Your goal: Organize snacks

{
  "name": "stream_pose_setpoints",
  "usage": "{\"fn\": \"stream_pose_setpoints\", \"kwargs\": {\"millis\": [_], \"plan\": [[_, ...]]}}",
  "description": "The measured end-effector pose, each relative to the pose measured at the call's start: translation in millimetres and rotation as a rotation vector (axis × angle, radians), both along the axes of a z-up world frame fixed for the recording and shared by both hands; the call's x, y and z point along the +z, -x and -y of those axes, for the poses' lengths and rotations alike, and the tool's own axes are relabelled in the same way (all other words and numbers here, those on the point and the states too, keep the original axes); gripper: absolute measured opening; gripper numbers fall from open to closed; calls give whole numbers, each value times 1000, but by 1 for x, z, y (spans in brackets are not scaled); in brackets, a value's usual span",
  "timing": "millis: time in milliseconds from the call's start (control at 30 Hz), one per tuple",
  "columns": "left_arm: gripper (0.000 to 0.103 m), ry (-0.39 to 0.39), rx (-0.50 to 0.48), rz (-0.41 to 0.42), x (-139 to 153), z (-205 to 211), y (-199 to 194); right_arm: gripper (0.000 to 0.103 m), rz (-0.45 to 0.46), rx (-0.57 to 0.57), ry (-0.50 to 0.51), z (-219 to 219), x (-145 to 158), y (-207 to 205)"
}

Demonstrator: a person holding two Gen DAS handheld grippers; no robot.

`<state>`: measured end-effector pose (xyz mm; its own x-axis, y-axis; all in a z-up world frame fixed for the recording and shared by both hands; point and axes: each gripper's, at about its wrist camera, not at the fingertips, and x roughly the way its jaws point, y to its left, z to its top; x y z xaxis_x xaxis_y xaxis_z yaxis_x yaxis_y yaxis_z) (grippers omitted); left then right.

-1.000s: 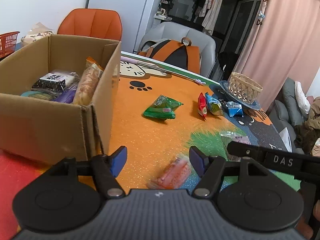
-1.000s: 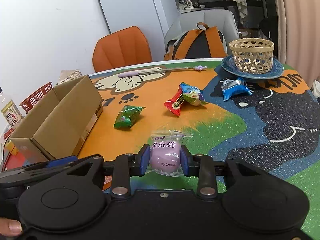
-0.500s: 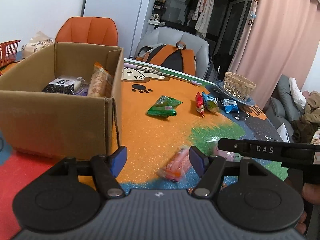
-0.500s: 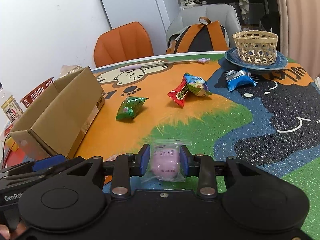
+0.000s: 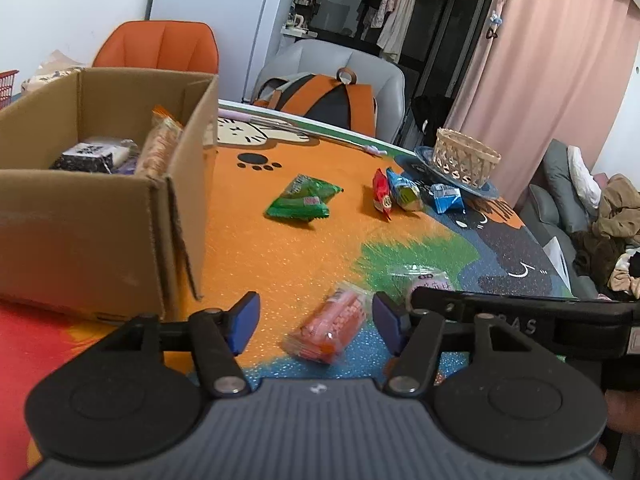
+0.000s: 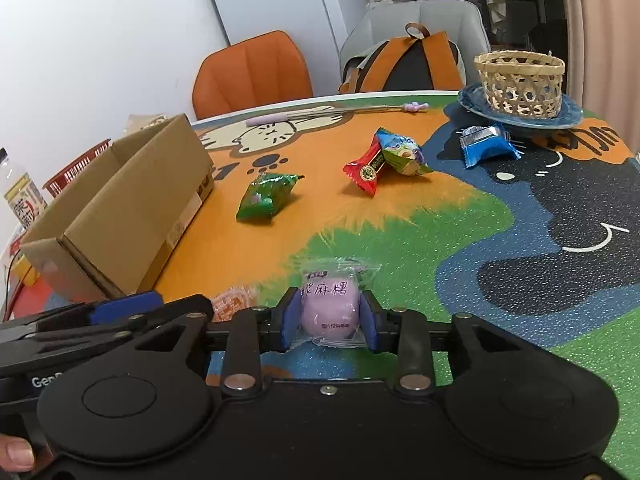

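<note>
On the cat-print table mat lies an orange snack packet (image 5: 334,328), between the blue pads of my left gripper (image 5: 316,320). Its jaws are closing and the pads stand clear of the packet. My right gripper (image 6: 330,316) is shut on a pink mochi packet (image 6: 330,300) just above the mat, with its jaws starting to open. A cardboard box (image 5: 100,216) at the left holds several snacks. A green packet (image 5: 302,204), a red one (image 5: 382,196), a blue-green one (image 5: 404,194) and a blue one (image 5: 448,198) lie loose on the mat.
A woven basket (image 5: 466,158) stands on a blue plate at the far right. An orange chair (image 6: 252,76) and a grey chair with a backpack (image 6: 412,60) line the far edge. My two grippers sit close side by side. A red basket (image 6: 74,168) and a bottle stand behind the box.
My left jaws have narrowed around the orange packet. The right pads stand slightly wider, still on the pink packet. Neither hand has shifted much.
</note>
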<state>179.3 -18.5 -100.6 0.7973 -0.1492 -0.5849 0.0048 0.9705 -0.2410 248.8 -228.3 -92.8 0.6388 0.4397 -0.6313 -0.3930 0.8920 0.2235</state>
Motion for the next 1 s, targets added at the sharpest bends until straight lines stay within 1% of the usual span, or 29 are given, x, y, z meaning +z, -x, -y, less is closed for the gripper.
{"fn": "stream_pose_setpoints", "kwargs": {"millis": [67,133,233,267,300,333,367,433,567,700,1000], "plan": [[53,-1,-8,-10,-2,2,-3,39,7,11,9,-2,-2,0],[44,-2,-14,-19,-5,4,-6,39,15,20,20,-4,-2,1],[39,-23,-24,-33,-8,10,-9,35,17,29,32,-3,-1,1],[38,-44,-27,-30,-9,12,-9,34,21,32,34,-3,-1,2],[35,-79,-28,-33,-9,17,-9,34,21,35,34,-2,0,3],[27,-110,-25,-38,-9,21,-9,33,21,36,33,-1,0,4],[22,-121,-24,-43,-9,22,-10,33,21,36,33,0,0,5],[19,-118,-26,-50,-8,22,-10,32,25,34,33,1,1,6],[17,-115,-35,-47,-6,23,-6,32,33,32,19,5,4,9],[17,-115,-40,-25,1,25,-2,32,58,31,4,6,13,11],[17,-104,6,59,38,11,-1,31,127,51,-33,-2,40,13]]}}
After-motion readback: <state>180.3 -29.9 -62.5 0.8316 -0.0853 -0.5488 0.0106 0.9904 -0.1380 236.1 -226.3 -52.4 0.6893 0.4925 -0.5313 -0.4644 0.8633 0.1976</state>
